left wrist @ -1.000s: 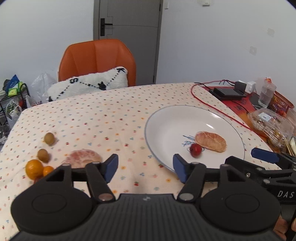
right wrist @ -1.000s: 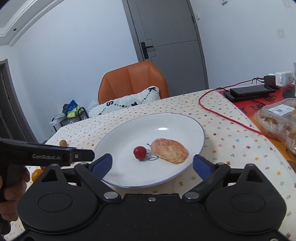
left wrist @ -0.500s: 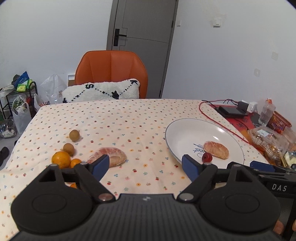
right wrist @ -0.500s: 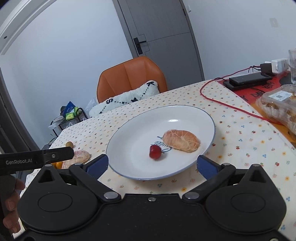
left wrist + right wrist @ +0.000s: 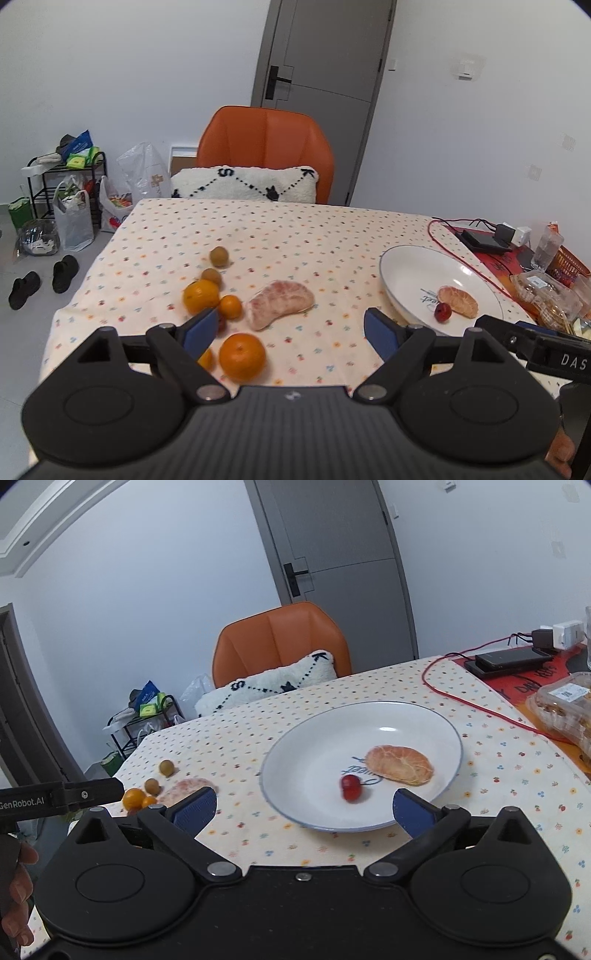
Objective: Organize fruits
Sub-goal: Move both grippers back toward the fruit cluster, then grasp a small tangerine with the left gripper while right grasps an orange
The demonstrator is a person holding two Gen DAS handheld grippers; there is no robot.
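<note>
A white plate (image 5: 410, 266) (image 5: 317, 746) holds a peeled orange segment (image 5: 458, 301) (image 5: 400, 765) and a red cherry (image 5: 442, 312) (image 5: 351, 787). On the dotted cloth lie a pink pomelo segment (image 5: 279, 302) (image 5: 186, 787), three oranges (image 5: 242, 356) (image 5: 201, 295) (image 5: 231, 306) and two small brown fruits (image 5: 219, 256) (image 5: 211, 276). My left gripper (image 5: 291, 330) is open and empty, above the near table edge, in front of the pomelo. My right gripper (image 5: 304, 808) is open and empty, at the plate's near rim.
An orange chair (image 5: 266, 147) with a white cushion stands at the table's far side. At the right are a red cable (image 5: 476, 705), a phone (image 5: 511, 661), chargers and a plastic food box (image 5: 565, 705). Bags, a rack and shoes sit on the floor to the left.
Both grippers have pulled back and risen from the table. The left view has swung left, so more oranges show. The cherry has shifted slightly on the plate.
</note>
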